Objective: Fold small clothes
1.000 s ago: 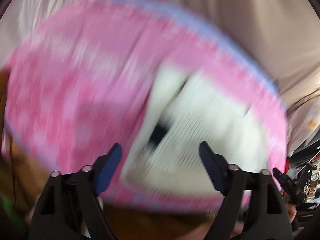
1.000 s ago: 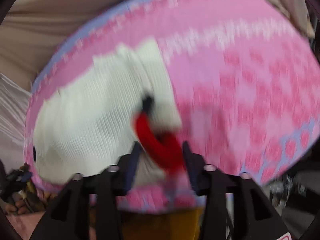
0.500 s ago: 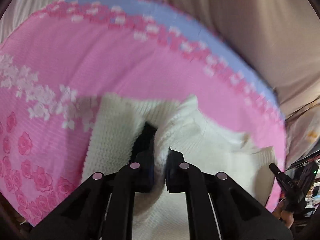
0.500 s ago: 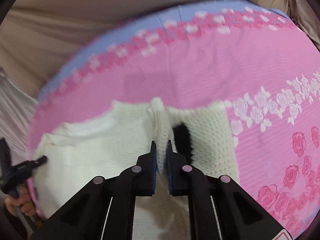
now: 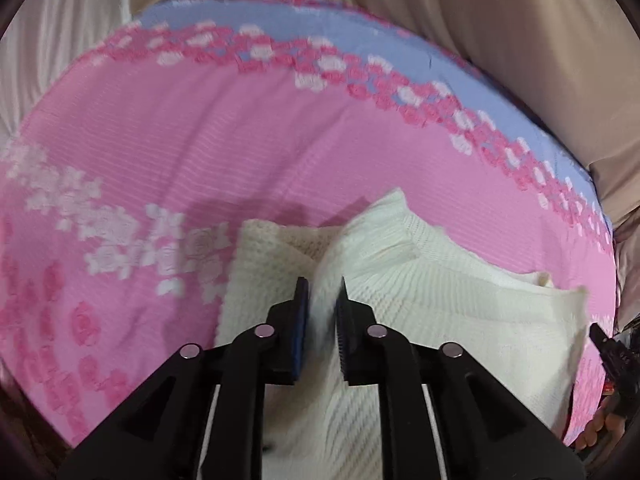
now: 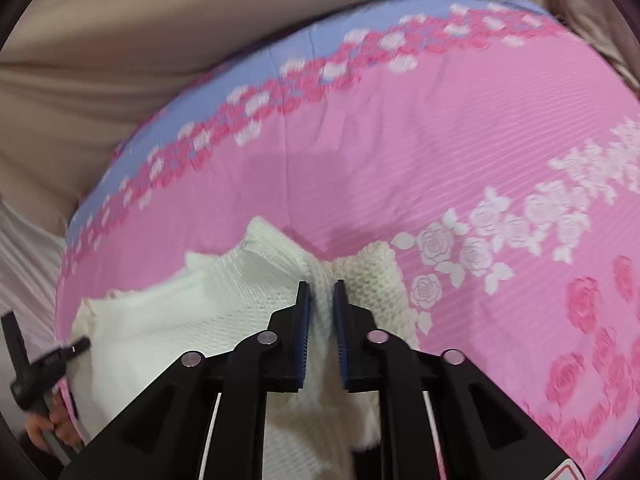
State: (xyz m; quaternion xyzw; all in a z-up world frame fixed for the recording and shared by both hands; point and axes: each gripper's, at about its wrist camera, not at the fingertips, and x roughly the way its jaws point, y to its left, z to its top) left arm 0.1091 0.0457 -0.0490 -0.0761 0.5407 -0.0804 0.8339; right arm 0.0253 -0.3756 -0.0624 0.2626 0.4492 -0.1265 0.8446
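Fig.: both tongs pinching a white knit garment over a pink floral bedspread.

L tongs (image 5: 322, 312): you hold them narrow, pads clamped on a raised ridge of the white knit garment (image 5: 440, 312). Fabric stands up between the pads and drapes off both sides. To the L of the pads lies a coarser-knit flap; to the R the finer ribbed body runs out toward your other tool, whose black tip shows at the far R edge.

R tongs (image 6: 321, 312): same state, narrow, gripping a ridge of the white knit garment (image 6: 192, 320). Ribbed body spreads to the L of the pads, coarser flap sits just to the R. Your other tool and a bit of hand show at the far L edge.

Why held so (judgement): each pinch takes an edge or shoulder-like part of the knit, so you can lift and carry both sides at once, keeping the cloth taut btw. the two grips for an even fold. Exact part gripped can't be told; the knit bunches at the pads.

Position: garment lies on the pink bedspread (image 5: 200, 152), directly under and ahead of both tongs, near edge out of view below them. Beyond the tips: bare pink cloth, then the blue border band (image 6: 240, 76).

Fold not yet made; garment looks partly spread, partly rumpled.
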